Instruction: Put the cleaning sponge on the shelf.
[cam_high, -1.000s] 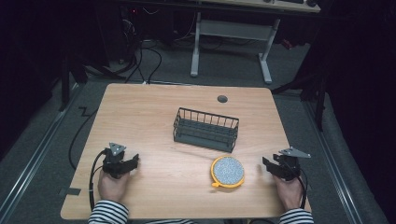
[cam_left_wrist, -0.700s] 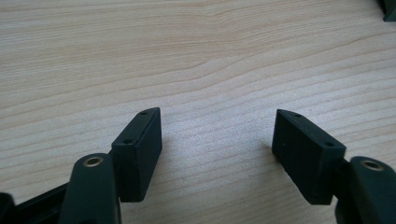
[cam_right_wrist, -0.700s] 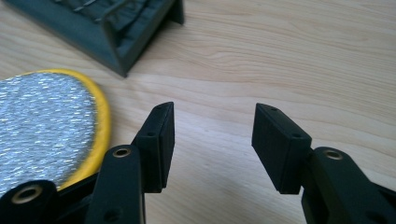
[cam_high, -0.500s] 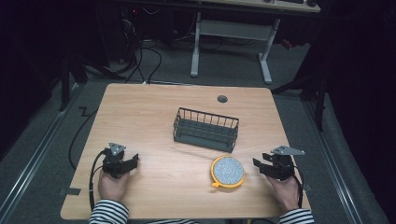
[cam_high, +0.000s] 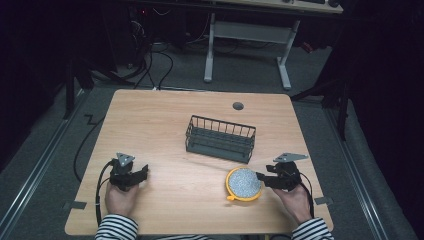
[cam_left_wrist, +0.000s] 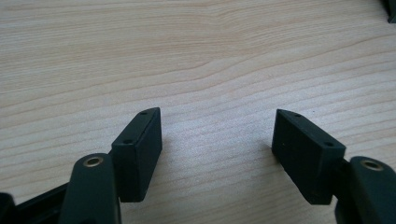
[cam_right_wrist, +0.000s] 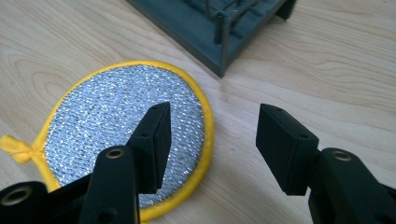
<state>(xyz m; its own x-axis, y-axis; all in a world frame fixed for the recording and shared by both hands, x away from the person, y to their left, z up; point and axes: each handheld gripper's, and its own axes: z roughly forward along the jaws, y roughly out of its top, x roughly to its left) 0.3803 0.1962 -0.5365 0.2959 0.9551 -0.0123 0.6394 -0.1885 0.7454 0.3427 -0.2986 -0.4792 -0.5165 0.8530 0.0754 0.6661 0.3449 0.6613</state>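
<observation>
The right claw (cam_high: 264, 178) hangs at the right rim of the round silver pad (cam_high: 243, 183) with its yellow border, jaws spread and having just been opening, nothing pinched between them. The pad lies flat on the tabletop (cam_high: 165, 120), near the person's edge, its yellow loop pointing away from the wire basket (cam_high: 220, 138) just behind it. The left claw (cam_high: 140, 172), also open and empty, rests well apart at the left. The pad falls plainly to the right hand.
</observation>
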